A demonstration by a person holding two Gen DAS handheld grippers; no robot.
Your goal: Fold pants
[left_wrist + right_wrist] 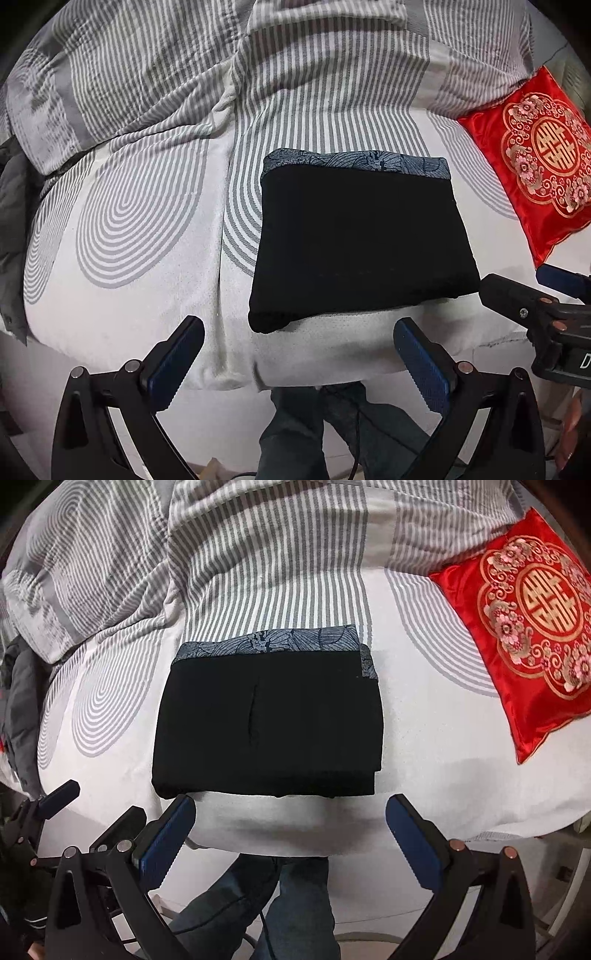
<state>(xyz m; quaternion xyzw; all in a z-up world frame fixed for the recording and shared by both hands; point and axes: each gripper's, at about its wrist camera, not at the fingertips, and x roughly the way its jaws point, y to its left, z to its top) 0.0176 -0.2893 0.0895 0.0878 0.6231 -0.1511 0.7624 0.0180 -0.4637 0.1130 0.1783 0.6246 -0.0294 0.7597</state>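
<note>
The black pants (358, 243) lie folded into a compact rectangle on the bed, with a blue patterned waistband (354, 162) along the far edge. They also show in the right wrist view (269, 720). My left gripper (299, 332) is open and empty, held just short of the pants' near edge. My right gripper (291, 810) is open and empty, also just short of the near edge. The right gripper shows at the right of the left wrist view (517, 295); the left gripper shows at the left of the right wrist view (59, 794).
The bed has a white sheet with grey arcs (122, 229) and a bunched striped duvet (155, 74) at the back. A red embroidered cushion (532, 627) lies right of the pants. A dark grey garment (14, 206) sits at the left edge. The person's legs (266, 904) stand below the bed edge.
</note>
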